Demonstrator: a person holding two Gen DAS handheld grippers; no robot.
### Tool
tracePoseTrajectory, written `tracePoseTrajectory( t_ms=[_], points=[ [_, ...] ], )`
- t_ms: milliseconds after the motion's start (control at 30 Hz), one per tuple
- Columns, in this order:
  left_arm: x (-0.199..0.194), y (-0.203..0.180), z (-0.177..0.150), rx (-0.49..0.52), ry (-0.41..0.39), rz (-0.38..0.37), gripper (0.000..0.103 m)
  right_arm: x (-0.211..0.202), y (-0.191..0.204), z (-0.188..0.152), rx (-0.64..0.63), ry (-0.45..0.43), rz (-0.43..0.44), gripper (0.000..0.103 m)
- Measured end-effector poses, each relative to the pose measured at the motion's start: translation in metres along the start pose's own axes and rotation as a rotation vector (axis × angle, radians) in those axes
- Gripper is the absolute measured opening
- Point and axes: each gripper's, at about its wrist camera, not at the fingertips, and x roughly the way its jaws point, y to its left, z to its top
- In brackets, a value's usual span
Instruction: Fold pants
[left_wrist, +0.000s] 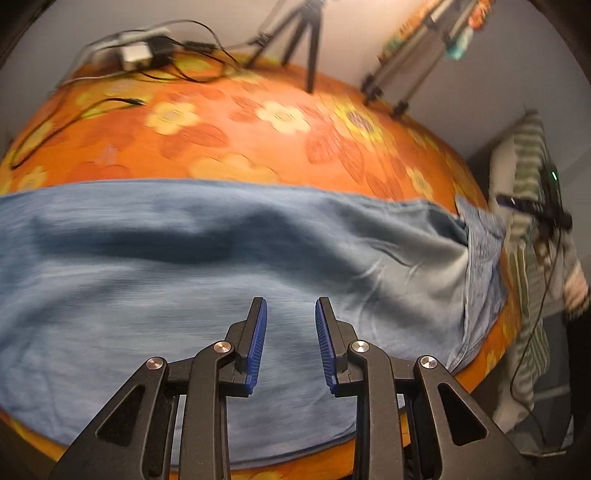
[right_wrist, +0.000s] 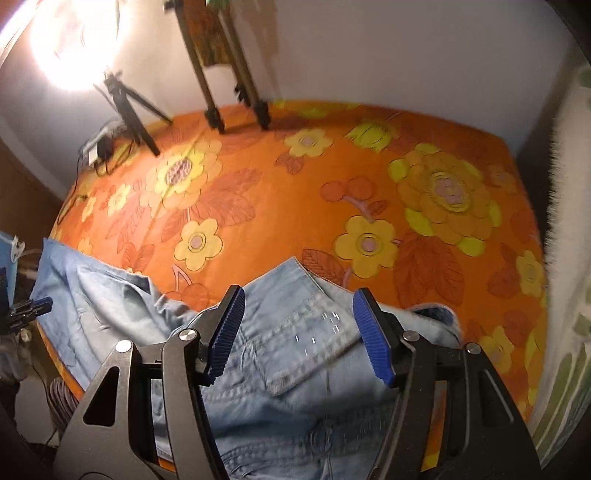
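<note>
Light blue denim pants (left_wrist: 184, 266) lie flat across the near edge of an orange flowered bedspread (left_wrist: 258, 140). My left gripper (left_wrist: 290, 306) is open and empty, just above the smooth leg fabric. In the right wrist view the waist end of the pants (right_wrist: 295, 332) with a back pocket lies bunched and partly turned over. My right gripper (right_wrist: 298, 295) is wide open and empty, hovering over the pocket area. The left gripper's blue fingertip (right_wrist: 40, 303) shows at the far left edge of the right wrist view.
A black tripod (left_wrist: 306, 44) and a second stand (left_wrist: 406, 74) rest on the far side of the bed, with a white charger and cables (left_wrist: 140, 51). A bright lamp (right_wrist: 74, 40) shines at the wall. A striped cloth (left_wrist: 528, 221) hangs at the right.
</note>
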Motion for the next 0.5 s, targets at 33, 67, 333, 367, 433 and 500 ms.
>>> tracePoseTrajectory(
  t_ms=[33,67,333,367,433,500],
  points=[
    [0.006,-0.003,0.000,0.004,0.014,-0.006,0.026,0.010,0.001,0.004,-0.016,0.024,0.007,0.066],
    [0.012,-0.007,0.000,0.008,0.026,-0.009,0.025,0.021,0.004,0.007,-0.035,0.049,0.012,0.067],
    [0.035,-0.017,-0.002,0.038,0.080,-0.001,0.025,0.086,0.001,0.015,-0.085,0.190,0.001,0.068],
    [0.035,-0.016,-0.002,0.039,0.077,-0.003,0.026,0.089,0.003,0.013,-0.100,0.195,-0.004,0.068],
    [0.035,-0.016,-0.002,0.035,0.075,-0.004,0.026,0.093,0.006,0.008,-0.121,0.195,-0.001,0.068],
    [0.035,-0.015,-0.001,0.030,0.071,-0.004,0.025,0.094,0.010,0.004,-0.130,0.191,0.006,0.062]
  ],
)
